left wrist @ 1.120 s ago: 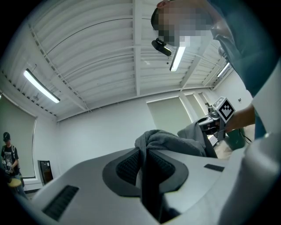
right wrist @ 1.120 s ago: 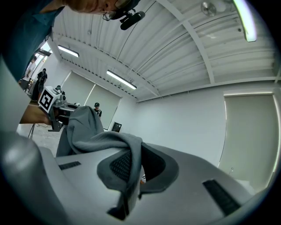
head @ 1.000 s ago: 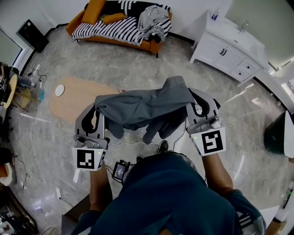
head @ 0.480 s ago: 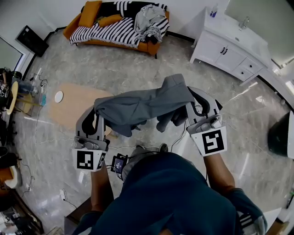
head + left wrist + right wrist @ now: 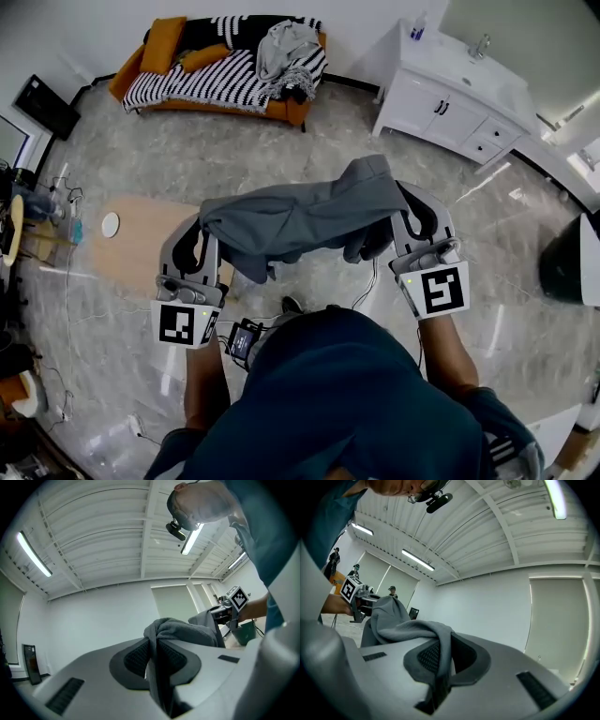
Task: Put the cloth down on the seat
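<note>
Clamping a grey cloth (image 5: 300, 216) in the jaws of left gripper (image 5: 199, 246) and right gripper (image 5: 412, 220). Holding it spread above the floor (image 5: 281, 131).

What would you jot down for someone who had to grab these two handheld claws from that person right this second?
Left gripper: shut on one end of the grey cloth.
Right gripper: shut on the other end.
Cloth: bunched and slung between the two grippers, held in the air in front of the person, clear of the floor.
Seat: probably the orange sofa by the far wall, across the room; a striped blanket and other clothes already lie on it.
Done: cloth is picked up and held.
Left: carry it over to the sofa, lower it onto the seat, open both grippers.
</note>
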The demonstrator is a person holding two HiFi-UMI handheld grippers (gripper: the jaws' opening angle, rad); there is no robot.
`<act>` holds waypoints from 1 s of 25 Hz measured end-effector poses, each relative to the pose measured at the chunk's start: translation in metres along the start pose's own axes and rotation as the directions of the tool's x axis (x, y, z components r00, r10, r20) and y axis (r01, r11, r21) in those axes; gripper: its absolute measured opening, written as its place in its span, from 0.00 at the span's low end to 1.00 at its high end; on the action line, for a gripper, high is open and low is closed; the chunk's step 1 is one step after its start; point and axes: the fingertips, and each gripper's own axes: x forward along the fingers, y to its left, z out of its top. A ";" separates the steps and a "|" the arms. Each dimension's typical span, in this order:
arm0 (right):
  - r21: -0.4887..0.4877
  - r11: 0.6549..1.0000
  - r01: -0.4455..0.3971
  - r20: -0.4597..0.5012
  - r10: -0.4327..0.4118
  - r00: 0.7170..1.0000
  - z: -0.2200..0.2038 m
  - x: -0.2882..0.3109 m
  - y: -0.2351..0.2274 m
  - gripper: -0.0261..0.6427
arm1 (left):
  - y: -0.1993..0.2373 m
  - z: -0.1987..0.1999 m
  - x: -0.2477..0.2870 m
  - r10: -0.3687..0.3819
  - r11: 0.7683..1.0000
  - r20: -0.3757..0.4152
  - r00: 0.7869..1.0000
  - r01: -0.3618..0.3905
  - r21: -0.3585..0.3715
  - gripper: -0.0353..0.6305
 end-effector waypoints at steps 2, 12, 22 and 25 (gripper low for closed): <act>-0.034 0.999 0.017 0.006 -0.017 1.000 0.001 0.008 0.002 0.07 | 0.010 -0.004 0.002 -0.017 1.000 0.008 1.000 0.017 -0.004 0.12; -0.056 0.997 0.044 -0.032 -0.046 0.998 -0.002 0.033 0.015 0.07 | 0.039 -0.023 0.020 -0.063 0.997 0.025 0.998 0.064 -0.035 0.12; 0.022 1.000 0.012 -0.023 -0.012 1.000 -0.030 0.072 -0.043 0.07 | 0.023 -0.033 0.091 -0.057 0.998 -0.019 0.998 0.057 -0.037 0.12; 0.052 0.999 -0.007 -0.014 0.008 1.000 -0.045 0.086 -0.081 0.07 | 0.009 -0.035 0.133 -0.053 0.998 -0.042 0.998 0.052 -0.032 0.12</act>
